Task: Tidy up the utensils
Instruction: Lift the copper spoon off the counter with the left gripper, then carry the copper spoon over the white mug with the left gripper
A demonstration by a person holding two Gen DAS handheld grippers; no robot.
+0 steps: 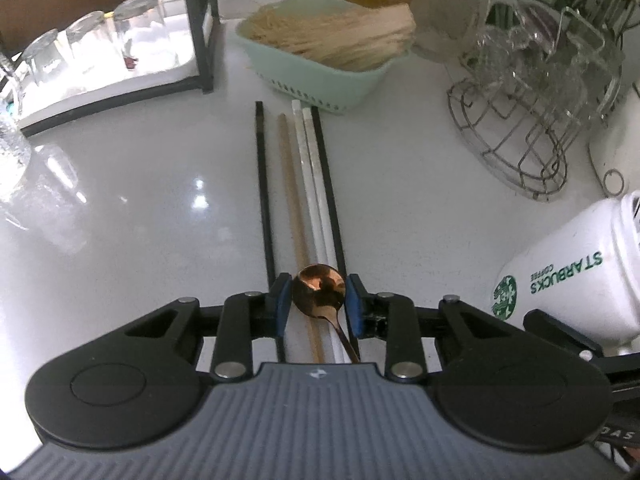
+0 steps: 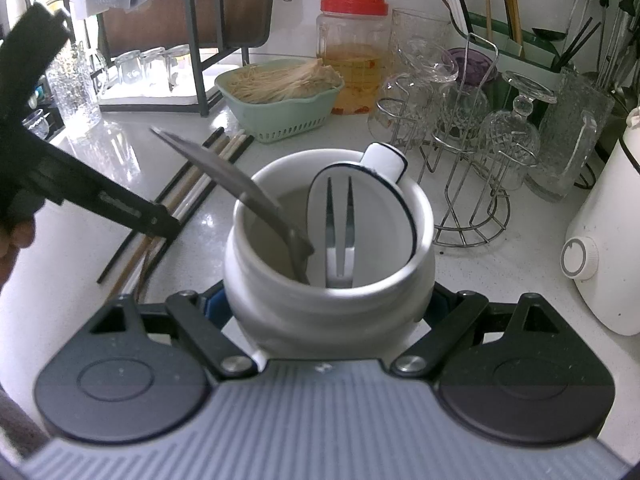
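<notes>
1. While the left gripper (image 1: 319, 300) hangs over the chopsticks (image 1: 304, 184) on the white counter (image 1: 160, 208), its blue pads flank the bowl of a copper spoon (image 1: 319, 289), touching or nearly so; I cannot tell whether they press it.
2. Its handle runs back under the gripper body.
3. The right gripper (image 2: 329, 304) clamps a white mug (image 2: 330, 264), jaws wide around its base.
4. Inside stand a white ladle (image 2: 360, 200), a fork (image 2: 339, 224) and a grey utensil (image 2: 240, 188).
5. A green basket (image 1: 320, 76) sits beyond the chopsticks.
</notes>
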